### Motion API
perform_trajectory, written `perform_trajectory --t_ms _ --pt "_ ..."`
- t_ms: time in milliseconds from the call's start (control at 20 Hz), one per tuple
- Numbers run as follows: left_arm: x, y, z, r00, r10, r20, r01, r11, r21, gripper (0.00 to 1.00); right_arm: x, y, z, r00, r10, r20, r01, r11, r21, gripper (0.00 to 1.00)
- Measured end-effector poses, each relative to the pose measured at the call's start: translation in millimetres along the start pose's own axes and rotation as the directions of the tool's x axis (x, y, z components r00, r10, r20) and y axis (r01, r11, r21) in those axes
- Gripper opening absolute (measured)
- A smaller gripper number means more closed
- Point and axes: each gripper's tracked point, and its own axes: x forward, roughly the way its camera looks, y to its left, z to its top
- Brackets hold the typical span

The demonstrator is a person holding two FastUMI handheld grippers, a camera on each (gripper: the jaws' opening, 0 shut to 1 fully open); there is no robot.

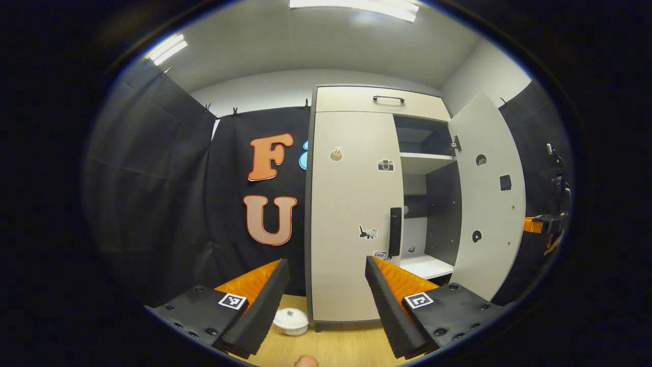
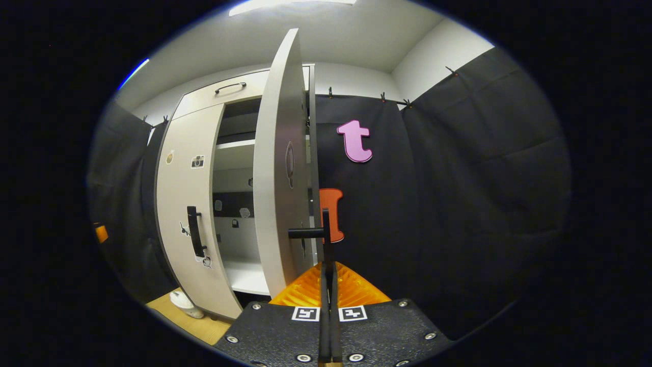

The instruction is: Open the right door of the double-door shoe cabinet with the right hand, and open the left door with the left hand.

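Shoe cabinet (image 1: 351, 285) stands against the booth's back wall on a wooden floor, a drawer (image 1: 379, 102) across its top. Its right door (image 1: 489, 193) is swung well out, baring the shelves (image 1: 425, 162) inside; its left door (image 1: 349, 204) sits flush and shut, with its dark vertical handle (image 1: 395, 232) at the inner edge, next to the opening.

So the first half looks nearly done, and the second not begun. In the right gripper view the right tongs (image 2: 329, 275) are clenched together just below the right door's handle (image 2: 326, 232), which stands off the door's outer face; whether they pinch its lower end I cannot tell. The left tongs (image 1: 326, 285) are released, spread wide, well short of the cabinet and aimed low at the left door.

Next, I judge, the left tongs must rise toward the left door's handle, straddle it, close on it, and pull along the door's arc. A small white lidded pot (image 1: 290, 321) sits on the floor beside the cabinet's left foot, near that swing.
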Motion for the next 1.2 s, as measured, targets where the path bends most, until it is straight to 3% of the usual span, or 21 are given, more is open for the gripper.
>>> perform_trajectory --t_ms 300,500,550,600,650,700,950,1050,1200 --pt "21 -25 -1 0.999 -0.032 -0.005 0.032 0.999 -0.001 0.96 -26 -11 15 0.999 -0.007 0.038 0.006 1.0 0.027 0.03" --pt "42 -51 2 0.996 -0.084 0.019 0.085 0.996 -0.027 0.96 -40 -32 26 0.994 -0.082 0.072 0.082 0.997 0.009 0.06" --pt "48 -55 3 0.996 -0.088 0.021 0.089 0.996 -0.029 0.96 -44 -35 27 0.993 -0.088 0.074 0.088 0.996 0.008 0.18" --pt "55 -60 3 0.996 -0.091 0.024 0.091 0.995 -0.028 0.96 -47 -37 27 0.993 -0.091 0.071 0.09 0.996 0.011 0.23" --pt "61 -65 3 0.995 -0.092 0.027 0.093 0.995 -0.027 0.97 -49 -39 27 0.993 -0.094 0.07 0.093 0.996 0.017 0.39" --pt "68 -70 4 0.995 -0.094 0.028 0.095 0.995 -0.024 0.98 -51 -40 28 0.993 -0.093 0.07 0.092 0.996 0.023 0.4" --pt "109 -97 7 0.993 -0.108 0.038 0.107 0.994 0.025 0.97 -50 -47 23 0.992 -0.109 0.071 0.108 0.994 0.013 0.79" --pt "125 -110 3 0.992 -0.121 0.029 0.12 0.992 0.033 0.96 -49 -51 24 0.99 -0.118 0.072 0.117 0.993 0.015 0.89" --pt "150 -122 0 0.992 -0.124 0.028 0.123 0.991 0.05 0.96 -51 -56 25 0.988 -0.13 0.083 0.128 0.991 0.029 0.92"
